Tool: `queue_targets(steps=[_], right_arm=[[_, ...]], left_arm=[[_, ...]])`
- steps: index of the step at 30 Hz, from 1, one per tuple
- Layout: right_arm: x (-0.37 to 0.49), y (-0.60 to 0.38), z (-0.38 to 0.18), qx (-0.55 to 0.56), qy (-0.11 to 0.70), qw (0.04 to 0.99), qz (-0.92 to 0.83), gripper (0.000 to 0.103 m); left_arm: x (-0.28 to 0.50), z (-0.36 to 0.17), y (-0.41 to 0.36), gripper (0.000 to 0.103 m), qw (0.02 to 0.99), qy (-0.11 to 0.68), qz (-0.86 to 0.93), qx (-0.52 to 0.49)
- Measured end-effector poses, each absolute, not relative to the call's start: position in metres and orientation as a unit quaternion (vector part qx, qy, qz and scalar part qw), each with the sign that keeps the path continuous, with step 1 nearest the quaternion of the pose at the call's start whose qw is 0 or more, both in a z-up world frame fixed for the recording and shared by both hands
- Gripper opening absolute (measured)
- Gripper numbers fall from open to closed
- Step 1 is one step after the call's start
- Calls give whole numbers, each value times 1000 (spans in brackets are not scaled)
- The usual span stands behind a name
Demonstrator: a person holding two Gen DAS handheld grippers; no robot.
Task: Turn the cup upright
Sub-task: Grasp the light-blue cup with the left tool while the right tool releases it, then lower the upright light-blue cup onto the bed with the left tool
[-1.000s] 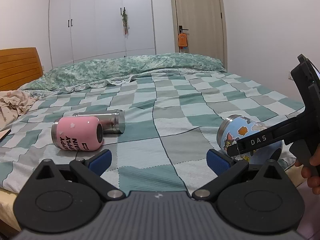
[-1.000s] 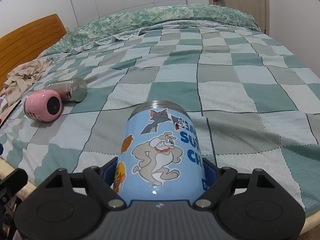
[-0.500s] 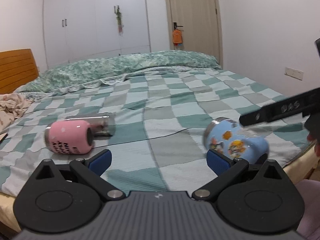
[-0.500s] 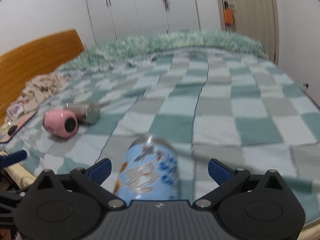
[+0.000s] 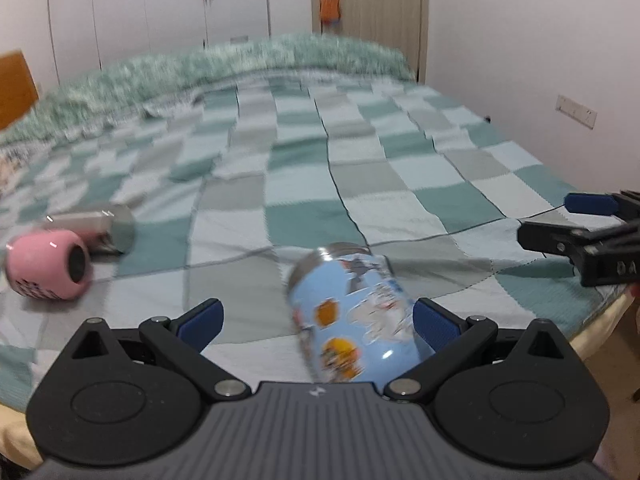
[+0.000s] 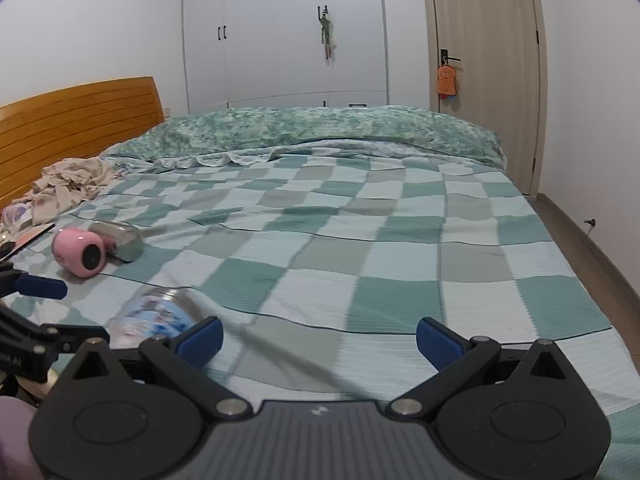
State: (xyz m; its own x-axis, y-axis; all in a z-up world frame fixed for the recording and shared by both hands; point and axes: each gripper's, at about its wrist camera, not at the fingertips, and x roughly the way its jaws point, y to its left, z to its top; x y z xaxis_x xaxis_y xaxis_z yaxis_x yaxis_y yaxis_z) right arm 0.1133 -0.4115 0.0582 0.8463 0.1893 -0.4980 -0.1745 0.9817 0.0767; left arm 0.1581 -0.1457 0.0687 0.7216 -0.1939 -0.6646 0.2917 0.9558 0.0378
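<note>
A blue cartoon cup (image 5: 352,312) lies on its side on the checked bedspread near the bed's front edge. My left gripper (image 5: 318,320) is open, and the cup lies between its blue pads, close to the right pad. My right gripper (image 6: 318,334) is open and empty; the cup (image 6: 154,314) lies just left of its left pad. The right gripper also shows in the left wrist view (image 5: 584,220) at the far right, apart from the cup.
A pink cup (image 5: 50,264) and a steel cup (image 5: 100,228) lie on their sides at the left of the bed. Crumpled clothes (image 6: 68,182) lie by the wooden headboard (image 6: 76,116). The bed's front edge (image 5: 600,320) is close to the blue cup.
My right gripper opened, let go of the blue cup and drew back to the right. My left gripper moved right, so the cup now lies between its fingers.
</note>
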Motion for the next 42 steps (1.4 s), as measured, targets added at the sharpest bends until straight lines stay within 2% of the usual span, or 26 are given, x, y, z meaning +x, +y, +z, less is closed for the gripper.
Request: queue_targets(steps=[13,14,15,16,17,31,42], right_arm=[[129,-454,24,53,262,959,95,103],[131,-456,22,57,262,959,96,103],[131,-457,20,60,263,958,96,103],[131,-458,17,64,264,957,97,103],[131,-458,14,68,265,957,99,103],[107,-457,6,100,249,958,106,103],[91,-445,5,107,226,962,111,103]], left_arm=[[242,34,-184,103,847,526,-61,53],[247,32,-183,102,843,533,-58,47],[249,30,-182,94,839,539,-58,39],[251,29,-183,90,836,544,-61,32],[252,28,-183,90,835,546,-60,27],[211,45,-162,89,884,459,-89,-16],[166,69,-151,86,921,367,-128,-4]])
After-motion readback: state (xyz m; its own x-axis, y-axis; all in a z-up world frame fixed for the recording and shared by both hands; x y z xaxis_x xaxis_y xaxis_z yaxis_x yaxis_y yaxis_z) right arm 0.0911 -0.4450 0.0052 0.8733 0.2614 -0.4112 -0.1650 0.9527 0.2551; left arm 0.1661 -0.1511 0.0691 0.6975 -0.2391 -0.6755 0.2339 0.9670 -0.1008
